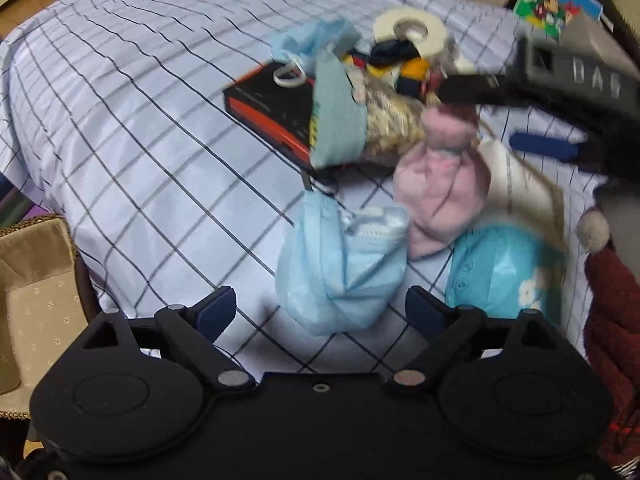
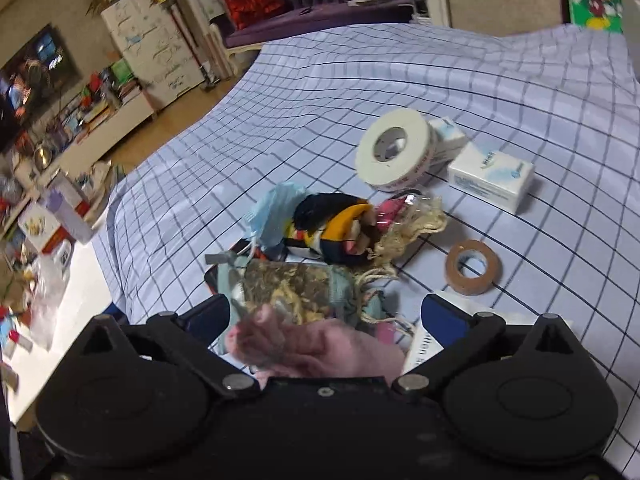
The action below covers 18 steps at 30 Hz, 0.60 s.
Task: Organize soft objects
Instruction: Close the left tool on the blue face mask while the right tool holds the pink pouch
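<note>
Between spread right fingers (image 2: pixel 440 320), pink cloth (image 2: pixel 320 354)

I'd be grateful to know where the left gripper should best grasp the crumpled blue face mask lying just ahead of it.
Probably pinch the raised white folded edge at the top of the blue face mask, coming straight down with the left gripper open; that bunched ridge stands proud of the checked sheet.

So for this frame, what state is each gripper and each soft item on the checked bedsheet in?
Left gripper: open, holding nothing.
Right gripper: open around the pink fabric bundle, grip unclear.
Light blue face mask: crumpled, lying on the sheet.
Teal-edged woven pouch: resting partly on the black-and-orange box.
Large white tape roll: tilted against a white carton.
</note>
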Motion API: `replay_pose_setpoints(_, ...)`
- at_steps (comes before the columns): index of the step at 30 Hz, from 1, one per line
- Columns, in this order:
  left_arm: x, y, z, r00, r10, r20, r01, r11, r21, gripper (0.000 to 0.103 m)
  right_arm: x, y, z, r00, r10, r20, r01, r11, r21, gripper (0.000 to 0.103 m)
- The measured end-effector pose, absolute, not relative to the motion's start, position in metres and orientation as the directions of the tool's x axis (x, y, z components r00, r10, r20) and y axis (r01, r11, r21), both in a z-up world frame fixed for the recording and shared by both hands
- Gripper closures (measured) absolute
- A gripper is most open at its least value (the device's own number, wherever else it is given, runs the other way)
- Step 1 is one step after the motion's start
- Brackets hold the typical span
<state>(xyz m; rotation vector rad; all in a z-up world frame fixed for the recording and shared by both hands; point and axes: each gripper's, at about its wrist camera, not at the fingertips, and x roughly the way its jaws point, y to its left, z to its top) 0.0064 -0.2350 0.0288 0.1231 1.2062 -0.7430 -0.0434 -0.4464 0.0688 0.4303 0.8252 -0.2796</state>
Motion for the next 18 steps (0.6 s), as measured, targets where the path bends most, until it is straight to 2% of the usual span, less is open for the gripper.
replay_pose_setpoints(8,0.021,-0.22,0.035,0.156,-0.531,-0.833,0.511,0.765,-0.392,0.013,-0.06,-0.456,0.072,0.655,-0.059,-0.754,0.359,0.901,0.242,0.0)
replay_pose_setpoints(18,0.013,-0.256,0.003,0.081,-0.469,-0.879,0.548,0.758,-0.354,0.013,-0.048,-0.429,0.058,0.62,-0.01,-0.784,0.258,0.947,0.192,0.0)
